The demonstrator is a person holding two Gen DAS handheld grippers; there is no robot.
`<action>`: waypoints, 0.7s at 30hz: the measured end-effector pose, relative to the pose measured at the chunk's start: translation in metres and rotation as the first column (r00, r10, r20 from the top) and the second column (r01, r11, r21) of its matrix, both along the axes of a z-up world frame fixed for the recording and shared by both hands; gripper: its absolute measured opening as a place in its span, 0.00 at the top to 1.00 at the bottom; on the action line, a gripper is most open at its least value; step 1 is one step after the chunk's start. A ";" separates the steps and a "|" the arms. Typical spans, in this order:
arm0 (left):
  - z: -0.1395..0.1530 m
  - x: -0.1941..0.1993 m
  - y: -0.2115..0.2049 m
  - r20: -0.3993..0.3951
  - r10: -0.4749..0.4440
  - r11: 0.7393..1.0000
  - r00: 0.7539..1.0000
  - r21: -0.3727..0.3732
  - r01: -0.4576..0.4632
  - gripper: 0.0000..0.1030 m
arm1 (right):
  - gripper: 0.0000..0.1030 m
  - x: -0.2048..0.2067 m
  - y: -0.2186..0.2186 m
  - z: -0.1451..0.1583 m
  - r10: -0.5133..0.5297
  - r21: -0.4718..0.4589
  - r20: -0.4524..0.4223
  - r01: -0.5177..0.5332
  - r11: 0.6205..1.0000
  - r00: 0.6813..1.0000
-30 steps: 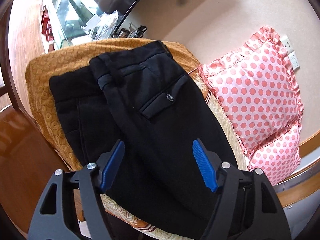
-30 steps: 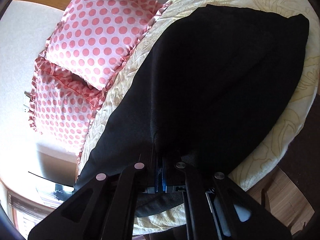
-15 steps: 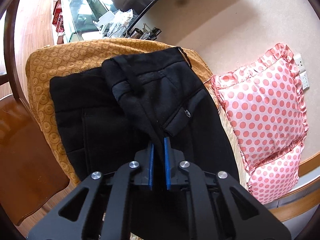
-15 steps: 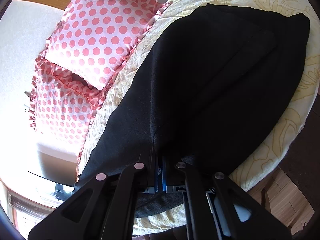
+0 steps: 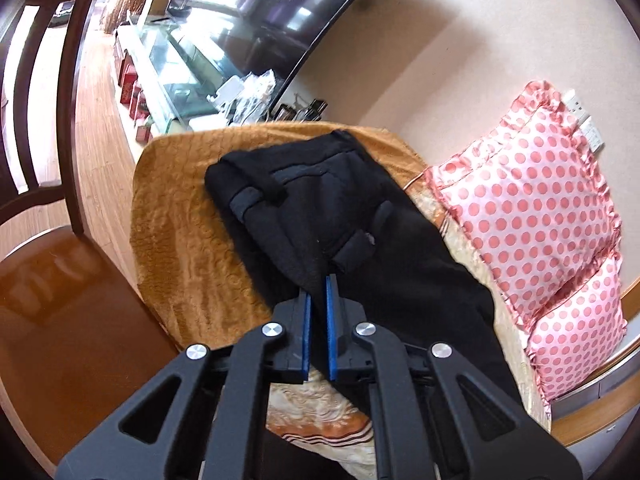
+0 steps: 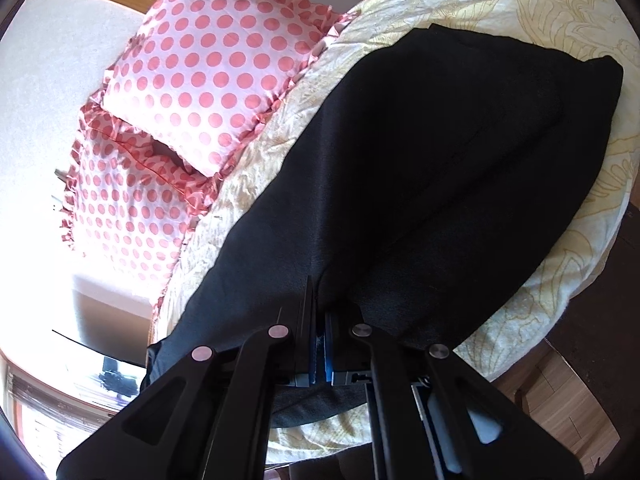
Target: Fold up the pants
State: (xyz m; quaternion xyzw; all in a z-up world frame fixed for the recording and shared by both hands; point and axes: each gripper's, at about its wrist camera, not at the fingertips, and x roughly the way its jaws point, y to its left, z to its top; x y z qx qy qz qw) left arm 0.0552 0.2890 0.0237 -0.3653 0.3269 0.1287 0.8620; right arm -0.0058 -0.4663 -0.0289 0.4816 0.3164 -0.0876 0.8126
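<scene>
two polka-dot pillows (image 5: 536,216), orange blanket (image 5: 180,240), wooden chair (image 5: 44,272)

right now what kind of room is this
Probably a home living room: polka-dot cushions lean against the wall on a cloth-covered seat, with a big dark TV screen over a glass media stand on wood flooring.

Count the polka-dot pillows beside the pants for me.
2. One pink polka-dot pillow leans against the wall beside the black pants; the second pillow sits just below it, partly tucked under it. Others may lie out of view.
</scene>
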 end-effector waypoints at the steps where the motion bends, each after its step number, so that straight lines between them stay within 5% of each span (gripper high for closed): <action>1: -0.008 0.002 0.003 -0.017 0.001 1.000 1.000 -0.018 -0.001 0.93 | 0.97 0.001 0.000 -0.001 0.001 0.003 -0.003 -0.001 1.000 1.000; 4: -0.013 0.005 0.006 -0.013 0.000 1.000 1.000 -0.031 -0.001 0.89 | 0.97 0.000 0.001 0.001 0.003 -0.010 0.003 -0.003 1.000 1.000; 9: -0.003 0.003 0.009 -0.011 0.043 0.999 0.999 0.013 -0.043 0.57 | 0.97 -0.002 0.003 0.003 0.010 -0.030 -0.007 -0.011 0.999 1.000; 10: -0.002 -0.001 0.010 -0.003 0.057 0.998 0.998 0.004 -0.057 0.43 | 0.97 -0.001 0.003 0.002 0.014 -0.029 -0.016 -0.015 0.999 1.000; 14: 0.021 -0.017 -0.006 0.070 0.084 0.991 0.994 0.096 -0.090 0.33 | 0.95 -0.003 0.001 0.001 0.021 -0.007 -0.027 -0.021 1.000 0.999; 18: 0.047 -0.006 -0.057 0.146 -0.087 0.980 0.985 0.192 0.058 0.19 | 0.76 -0.013 -0.004 0.005 0.006 0.004 -0.010 -0.006 1.000 1.000; 21: 0.047 0.021 -0.114 0.119 -0.322 0.933 0.939 0.210 0.294 0.18 | 0.67 -0.030 -0.014 0.009 -0.039 0.000 -0.002 0.039 0.999 0.999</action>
